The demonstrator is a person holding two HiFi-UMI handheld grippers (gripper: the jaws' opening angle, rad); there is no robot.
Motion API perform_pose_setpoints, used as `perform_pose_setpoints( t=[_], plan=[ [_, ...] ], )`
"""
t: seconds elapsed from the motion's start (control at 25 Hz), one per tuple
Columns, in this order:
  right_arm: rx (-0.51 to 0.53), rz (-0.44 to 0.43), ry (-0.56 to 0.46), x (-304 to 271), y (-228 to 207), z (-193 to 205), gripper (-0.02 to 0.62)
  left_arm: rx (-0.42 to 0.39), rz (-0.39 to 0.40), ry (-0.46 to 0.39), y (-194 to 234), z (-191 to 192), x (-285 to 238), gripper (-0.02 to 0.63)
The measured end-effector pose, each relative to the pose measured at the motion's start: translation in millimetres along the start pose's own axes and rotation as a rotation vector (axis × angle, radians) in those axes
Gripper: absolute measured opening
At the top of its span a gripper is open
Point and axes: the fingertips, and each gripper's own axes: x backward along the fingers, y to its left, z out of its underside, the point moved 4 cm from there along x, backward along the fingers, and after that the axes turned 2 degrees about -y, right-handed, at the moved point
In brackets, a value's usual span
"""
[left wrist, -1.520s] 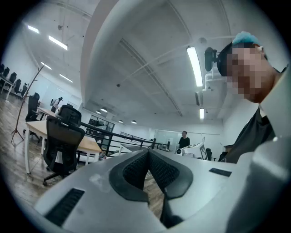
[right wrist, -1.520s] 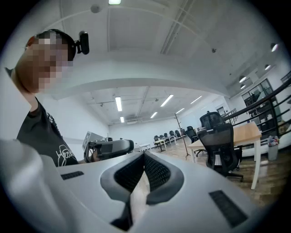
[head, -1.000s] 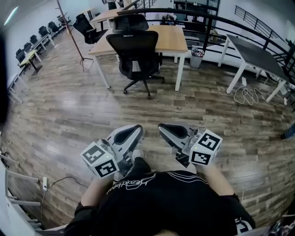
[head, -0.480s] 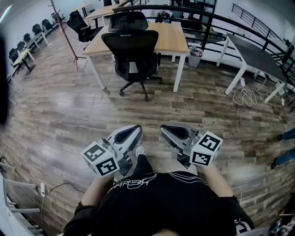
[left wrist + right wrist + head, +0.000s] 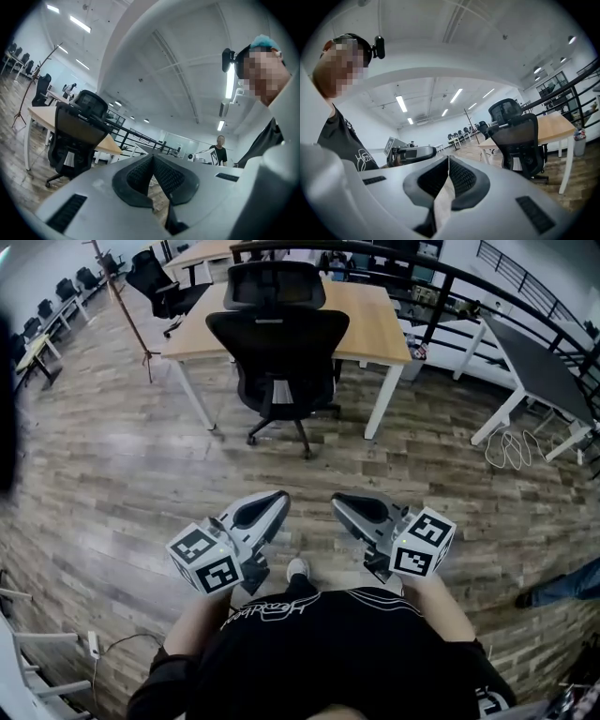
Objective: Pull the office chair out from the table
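A black office chair [image 5: 278, 357] with a mesh back and headrest stands tucked against the near edge of a light wooden table [image 5: 370, 320] ahead of me. It also shows in the left gripper view as the office chair [image 5: 75, 136] and in the right gripper view as the office chair [image 5: 519, 140]. My left gripper [image 5: 274, 504] and right gripper [image 5: 343, 504] are held side by side close to my body, well short of the chair. Both are shut with nothing between the jaws, pads touching in each gripper view.
Plank wooden floor [image 5: 122, 474] lies between me and the chair. A coat stand [image 5: 117, 296] is at the left, a dark table [image 5: 539, 367] with white legs and a cable coil at the right, and a black railing [image 5: 422, 268] behind. Another person's foot [image 5: 553, 589] shows at right.
The chair and table have grown nearer and larger in the head view as I walk toward them. Both grippers stay shut in the same pose before me.
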Motion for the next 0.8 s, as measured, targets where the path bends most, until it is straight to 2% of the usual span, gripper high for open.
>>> perform_pose_setpoints(
  t=[0.16,0.36,0.8],
  plan=[
    [0.007,0.007,0.0,-57,-48,-30,0.041,-0.023,-0.007,0.005,67,-36,-20,0.008],
    [0.037,0.022,-0.018,-104,-89,-60,0.041,-0.047,-0.035,0.002,129,-72,-37,0.008],
    [0.013,0.032,-0.021,-146,-184,-87,0.041,-0.075,-0.05,0.02,210,-98,-103,0.008]
  ],
)
